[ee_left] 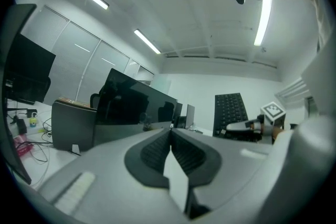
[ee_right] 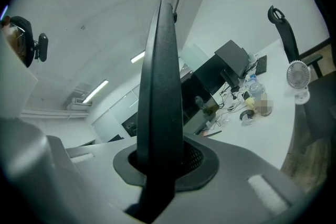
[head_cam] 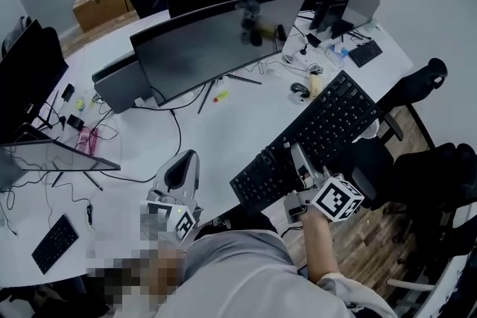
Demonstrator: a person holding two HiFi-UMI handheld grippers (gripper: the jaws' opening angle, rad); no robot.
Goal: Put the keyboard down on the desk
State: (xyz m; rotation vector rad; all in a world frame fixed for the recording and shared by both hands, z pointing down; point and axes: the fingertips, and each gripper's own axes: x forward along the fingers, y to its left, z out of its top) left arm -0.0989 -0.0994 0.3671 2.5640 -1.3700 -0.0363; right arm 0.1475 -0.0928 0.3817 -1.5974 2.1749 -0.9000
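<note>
Right gripper [head_cam: 297, 160] pinches the keyboard [head_cam: 328, 123] by one end, poised over the desk [head_cam: 216, 138] for lowering; left gripper [head_cam: 181, 173] is pressed together, empty.

A wide bare stretch of counter [head_cam: 223, 136] lies open before the curved monitor [head_cam: 216, 41]. A cable [head_cam: 179, 136] loops along its left, stand legs [head_cam: 244, 78] bound it behind, a mouse [head_cam: 299, 88] and small clutter crowd the right, and the keyboard [head_cam: 313, 132] overhangs the near edge.

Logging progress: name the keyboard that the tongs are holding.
The large black keyboard, clamped in the right tongs; the small near-left keyboard and far-right keyboard lie flat on the desk.
</note>
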